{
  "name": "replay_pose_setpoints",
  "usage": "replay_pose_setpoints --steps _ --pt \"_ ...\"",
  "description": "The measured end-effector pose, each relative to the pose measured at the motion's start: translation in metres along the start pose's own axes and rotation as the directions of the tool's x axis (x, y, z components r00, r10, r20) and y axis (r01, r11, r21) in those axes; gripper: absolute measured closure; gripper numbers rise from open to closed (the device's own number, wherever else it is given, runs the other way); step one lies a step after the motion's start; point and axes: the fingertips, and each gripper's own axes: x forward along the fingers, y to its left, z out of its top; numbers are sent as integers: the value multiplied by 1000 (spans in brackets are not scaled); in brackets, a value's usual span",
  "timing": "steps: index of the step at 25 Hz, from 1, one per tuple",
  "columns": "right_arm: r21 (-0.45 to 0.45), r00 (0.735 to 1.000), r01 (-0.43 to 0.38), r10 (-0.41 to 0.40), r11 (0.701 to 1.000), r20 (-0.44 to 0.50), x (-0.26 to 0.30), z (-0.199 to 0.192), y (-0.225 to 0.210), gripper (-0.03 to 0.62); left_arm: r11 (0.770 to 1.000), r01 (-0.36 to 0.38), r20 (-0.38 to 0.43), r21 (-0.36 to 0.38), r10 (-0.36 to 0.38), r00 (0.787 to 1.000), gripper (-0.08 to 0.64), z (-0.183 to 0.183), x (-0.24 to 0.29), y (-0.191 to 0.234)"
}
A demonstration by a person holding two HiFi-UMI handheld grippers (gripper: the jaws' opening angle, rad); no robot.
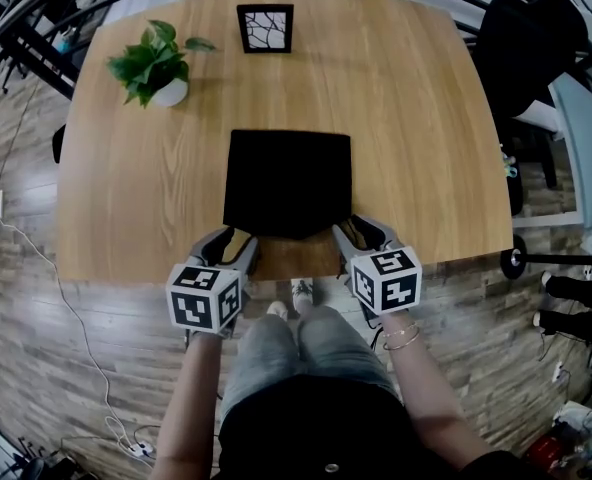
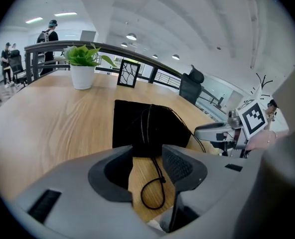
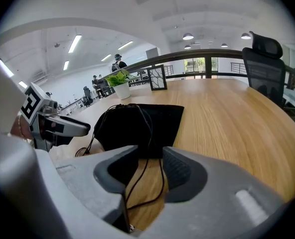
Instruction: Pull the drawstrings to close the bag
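We are holding the left gripper point(image 2: 147, 156) and the right gripper point(image 3: 150, 159) wide open at the black bag's point(image 1: 287, 183) near edge, each straddling a loose drawstring point(image 2: 159, 172), gripping nothing.

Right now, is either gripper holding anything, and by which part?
Nothing is held. The left gripper and right gripper are open; a drawstring of the bag lies loose between each, not clamped.
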Motion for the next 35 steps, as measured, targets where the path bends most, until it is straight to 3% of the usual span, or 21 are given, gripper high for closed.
replay_pose_setpoints --steps 3,14,21,25,32,35 --pt "-4 1000 -1 1 1000 21 -3 10 1 417 1000 2 24 0 -2 1000 370 8 -5 -1" --pt "-68 984 -57 68 996 162 -40 64 21 417 999 44 148 11 -45 988 370 47 -37 -20" --pt "-115 949 -100 129 988 286 -72 112 46 421 997 58 249 49 -69 966 465 78 -62 -31" --pt "-137 932 -106 146 985 331 -88 127 60 482 993 105 285 57 -117 951 514 87 -72 -41" --pt "-191 901 -135 200 972 385 -112 141 82 592 980 133 327 148 -175 929 539 100 -92 -64" --pt "-211 881 -185 257 960 397 -121 144 93 592 973 142 340 181 -198 919 543 103 -100 -76"
